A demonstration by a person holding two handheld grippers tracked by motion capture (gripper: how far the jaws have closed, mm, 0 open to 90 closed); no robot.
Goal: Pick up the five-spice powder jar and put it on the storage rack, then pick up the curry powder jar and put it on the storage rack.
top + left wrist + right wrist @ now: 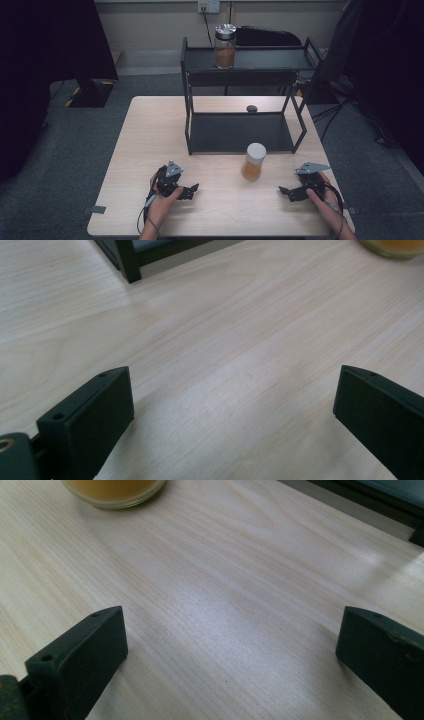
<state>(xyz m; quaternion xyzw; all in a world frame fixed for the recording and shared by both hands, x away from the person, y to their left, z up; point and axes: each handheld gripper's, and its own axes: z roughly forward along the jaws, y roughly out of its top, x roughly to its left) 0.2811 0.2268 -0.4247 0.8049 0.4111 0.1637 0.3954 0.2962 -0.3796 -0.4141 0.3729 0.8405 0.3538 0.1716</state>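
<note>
Flanking the jar (253,162), both claws gape over bare table (220,205).

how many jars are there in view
2. One jar with a silver lid stands on the top shelf of the black rack. The white-lidded jar stands on the table in front of the rack, between the two tongs. None seems hidden.

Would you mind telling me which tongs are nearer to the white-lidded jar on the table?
Right, narrowly. The right tongs sit just right of the white-lidded jar; the left tongs lie farther off on its left. Both are open.
</note>
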